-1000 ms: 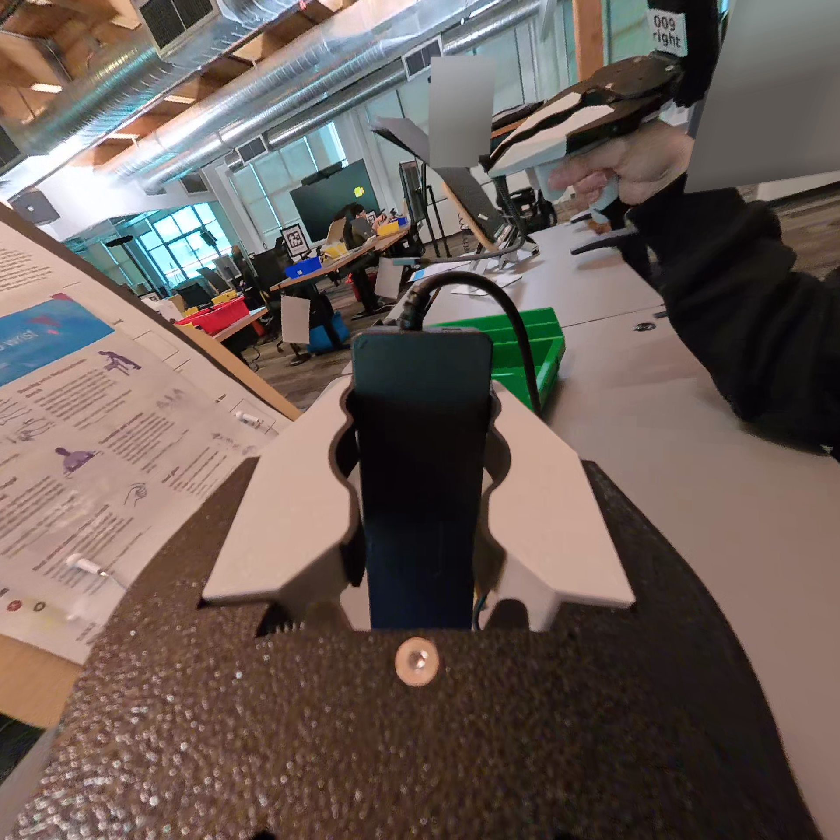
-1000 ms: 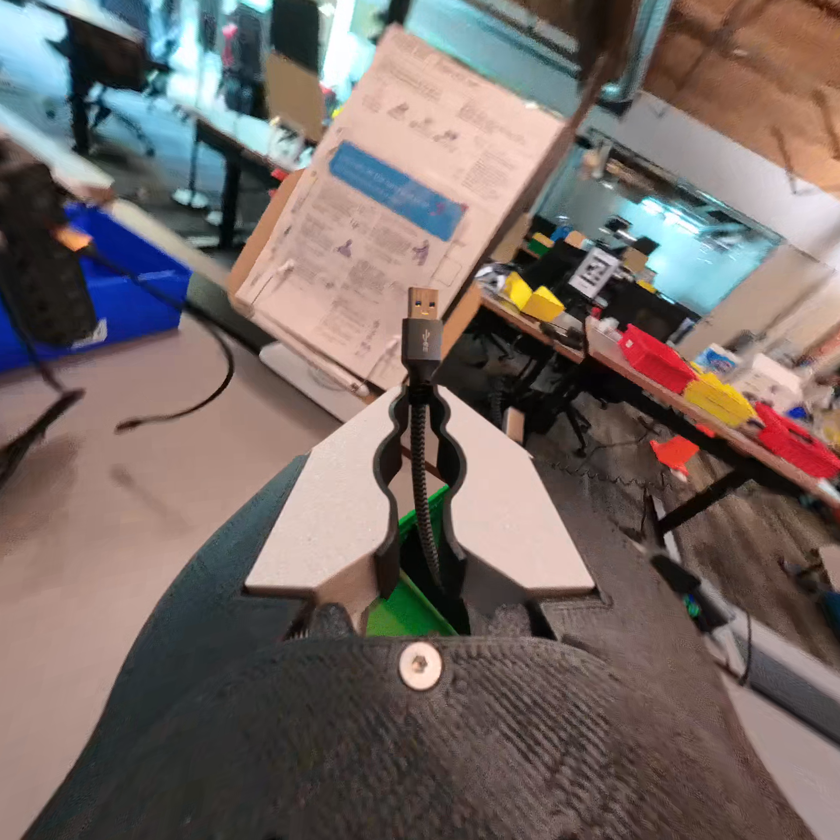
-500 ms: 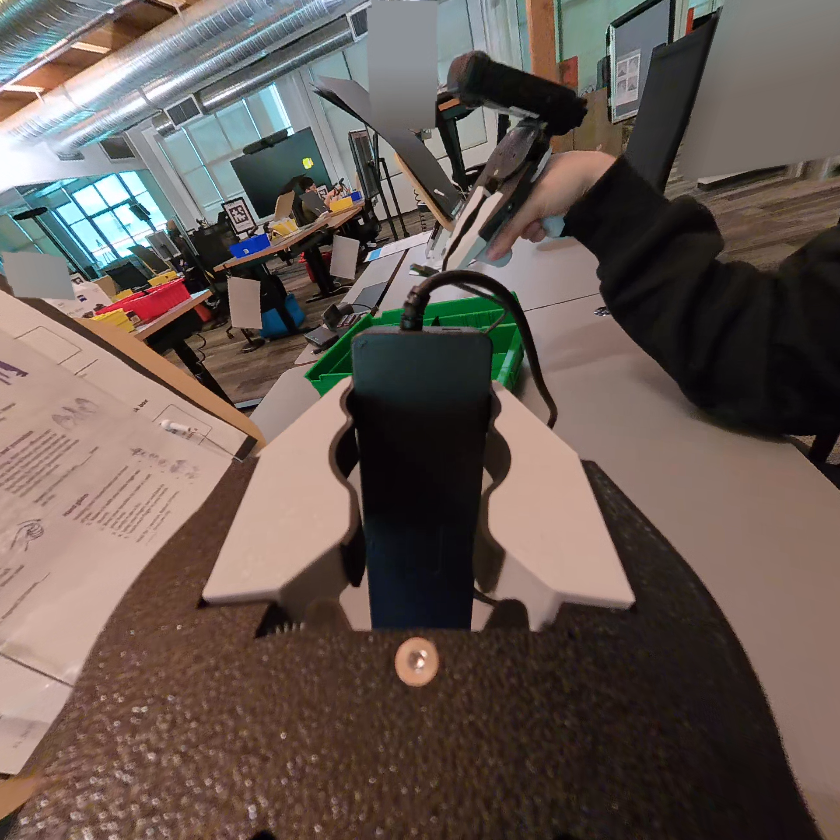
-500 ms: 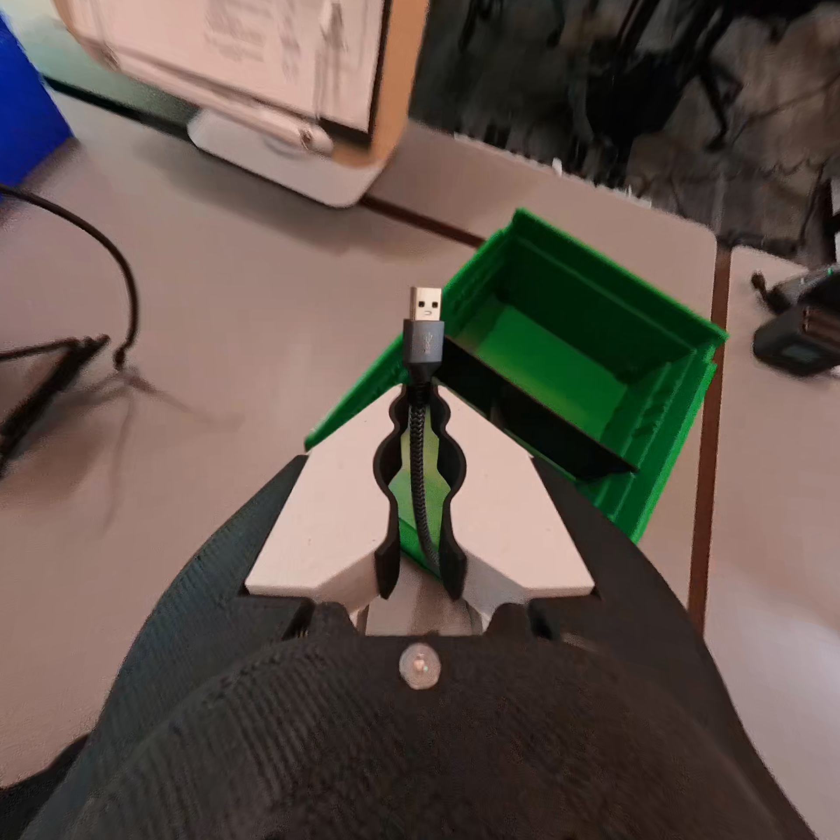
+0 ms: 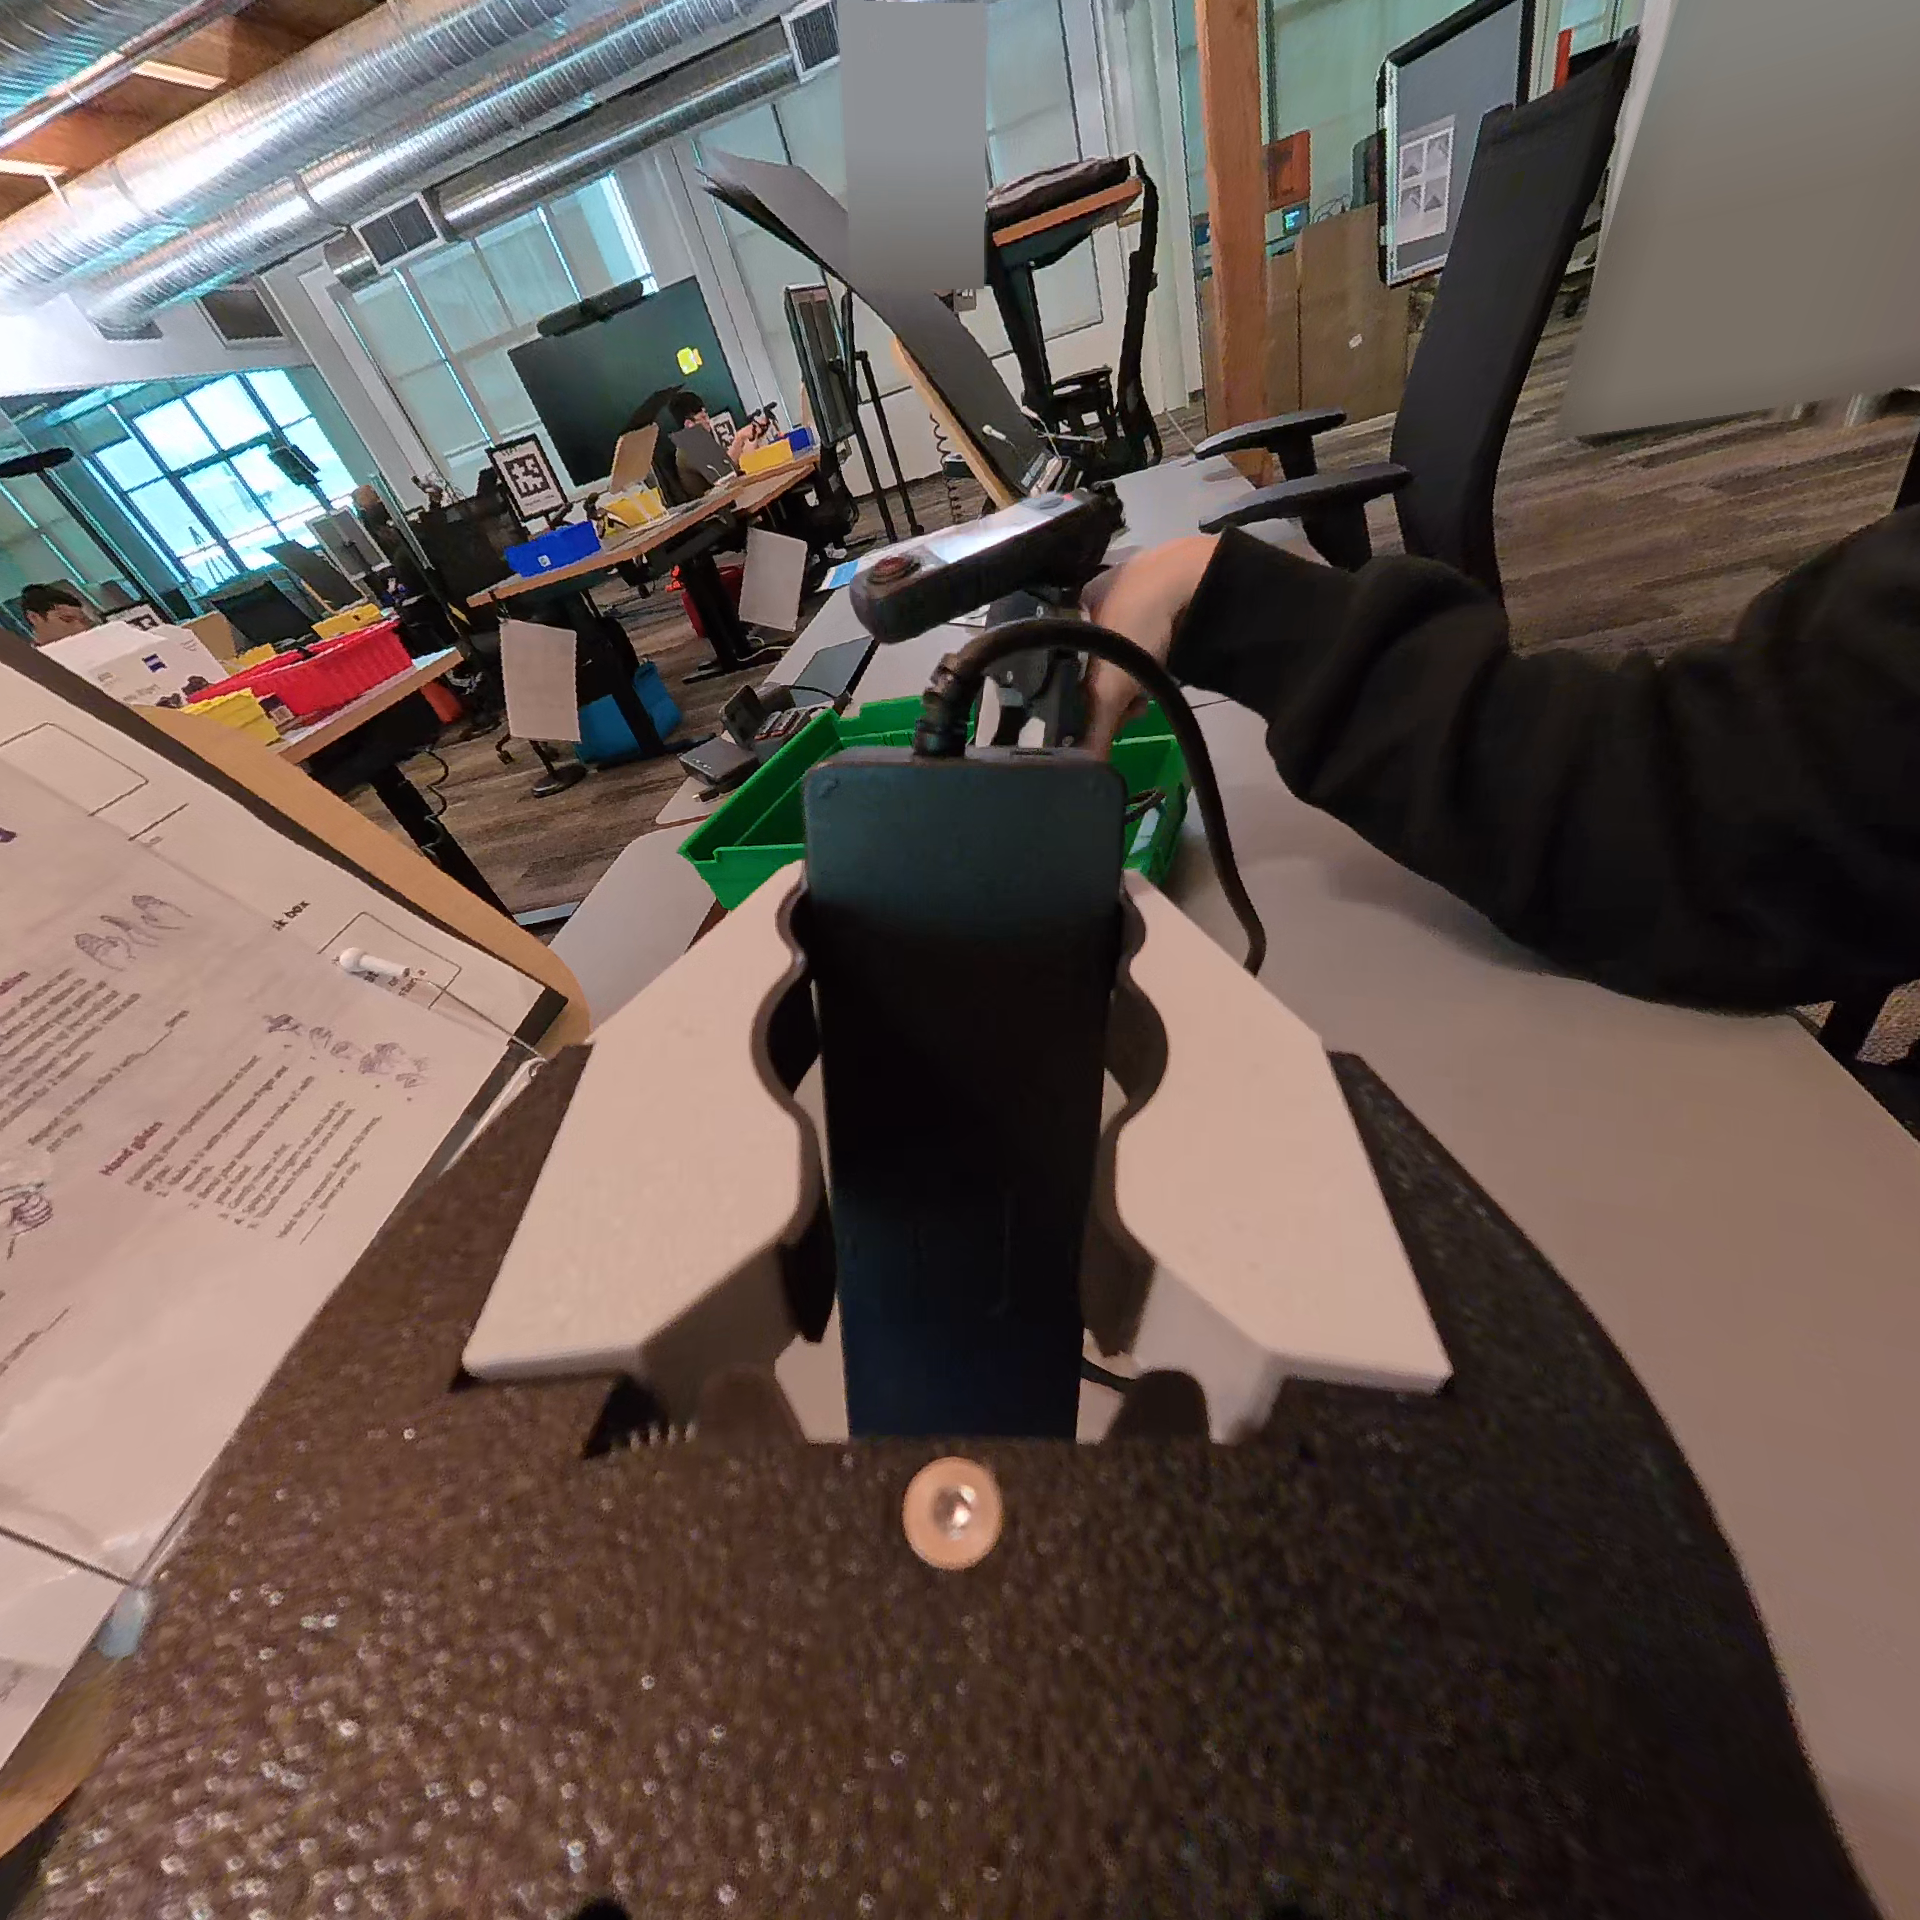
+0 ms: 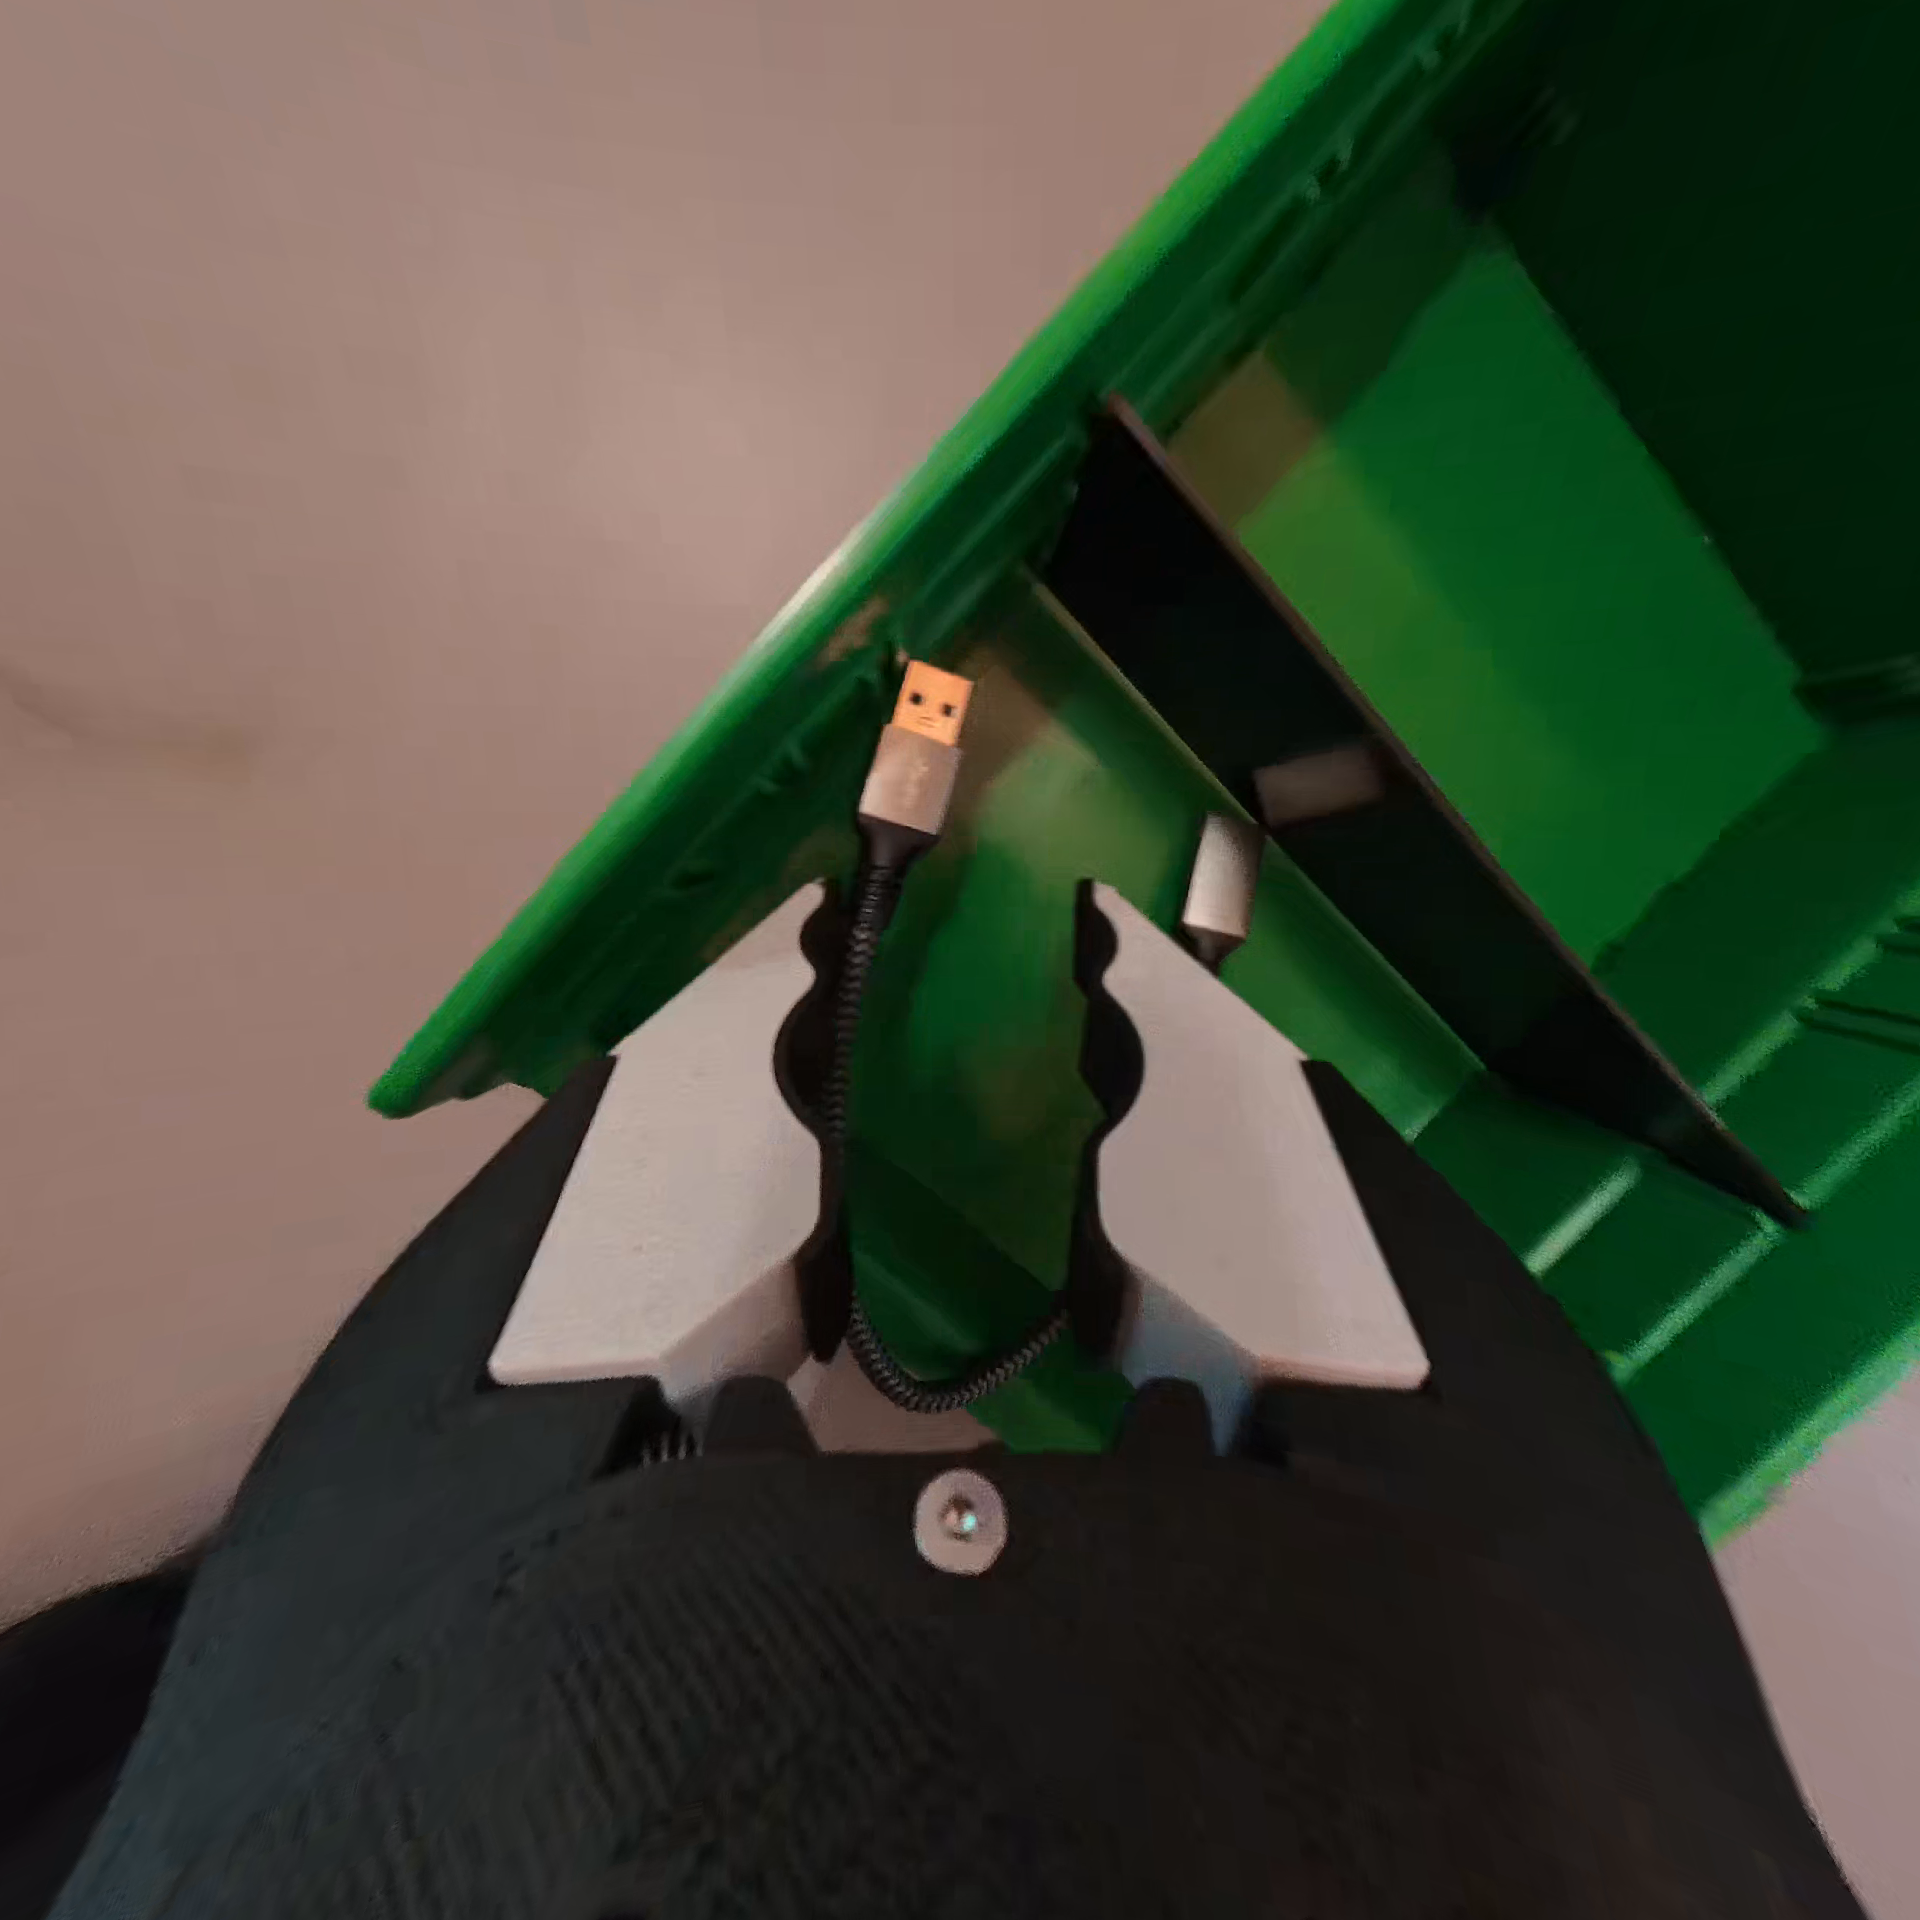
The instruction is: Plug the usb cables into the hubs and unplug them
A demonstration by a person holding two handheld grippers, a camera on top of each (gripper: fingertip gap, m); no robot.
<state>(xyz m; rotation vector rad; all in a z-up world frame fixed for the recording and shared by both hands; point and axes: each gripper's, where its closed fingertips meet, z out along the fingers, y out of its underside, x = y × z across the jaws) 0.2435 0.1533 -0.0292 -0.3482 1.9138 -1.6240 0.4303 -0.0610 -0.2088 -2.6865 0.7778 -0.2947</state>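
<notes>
Left gripper [image 5: 961, 925] pinches the hub [image 5: 961, 1091]; right gripper [image 6: 956, 904], fingers spread, releases the cable [image 6: 868, 966] over the bin [image 6: 1507, 727].

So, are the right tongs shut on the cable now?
No, the right tongs stand open, and the cable lies loose against one finger only.

A dark, flat, rectangular hub [image 5: 961, 1091] stands lengthwise between the fingers, its own black cable [image 5: 1174, 727] arching from the far end. A braided USB cable [image 6: 847, 1049] with a grey-shelled plug [image 6: 914, 774], metal tip uppermost, lies loose over the green bin's near compartment; a second grey plug [image 6: 1218, 883], apparently its other end, lies just beside.
</notes>
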